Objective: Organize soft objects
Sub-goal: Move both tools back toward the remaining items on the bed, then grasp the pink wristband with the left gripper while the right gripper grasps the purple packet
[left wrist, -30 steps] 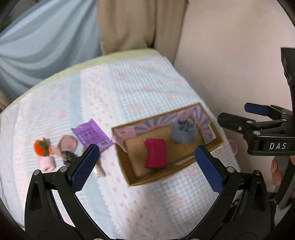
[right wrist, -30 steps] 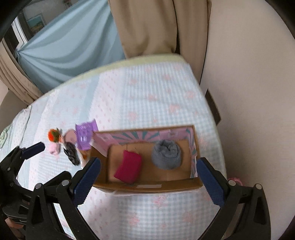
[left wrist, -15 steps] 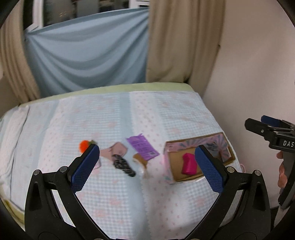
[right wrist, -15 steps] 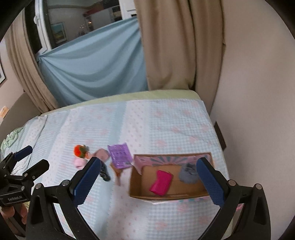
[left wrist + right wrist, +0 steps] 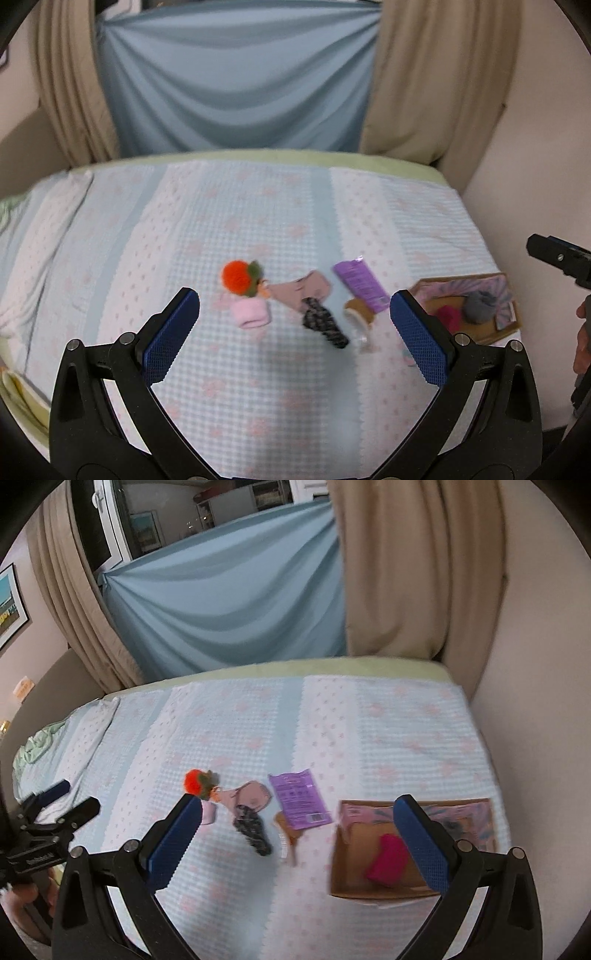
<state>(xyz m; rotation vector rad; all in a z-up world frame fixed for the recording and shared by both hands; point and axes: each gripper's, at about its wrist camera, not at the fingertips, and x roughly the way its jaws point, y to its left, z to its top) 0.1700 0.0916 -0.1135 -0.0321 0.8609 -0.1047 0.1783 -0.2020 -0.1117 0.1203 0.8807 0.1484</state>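
Soft items lie mid-bed: an orange pom-pom toy [image 5: 238,277], a pink roll [image 5: 251,313], a mauve cloth [image 5: 301,290], a dark patterned sock [image 5: 325,325], a purple packet [image 5: 360,282] and a brown piece [image 5: 358,308]. A cardboard box [image 5: 508,326] at the right holds a magenta cloth [image 5: 448,317] and a grey ball [image 5: 478,308]. In the right wrist view the box [image 5: 338,864], magenta cloth [image 5: 388,860], sock [image 5: 253,829] and packet [image 5: 299,799] show. My left gripper [image 5: 295,339] and right gripper [image 5: 299,843] are open, empty, high above the bed.
The quilted bed [image 5: 258,206] runs to a green far edge. Blue drape [image 5: 236,85] and beige curtains [image 5: 424,85] hang behind. A wall [image 5: 535,147] borders the bed on the right. The other gripper shows at the left of the right wrist view [image 5: 48,827].
Both grippers have pulled back and up from the box. The view has swung left, so the loose items sit between the left fingers and the box has slid to the right.
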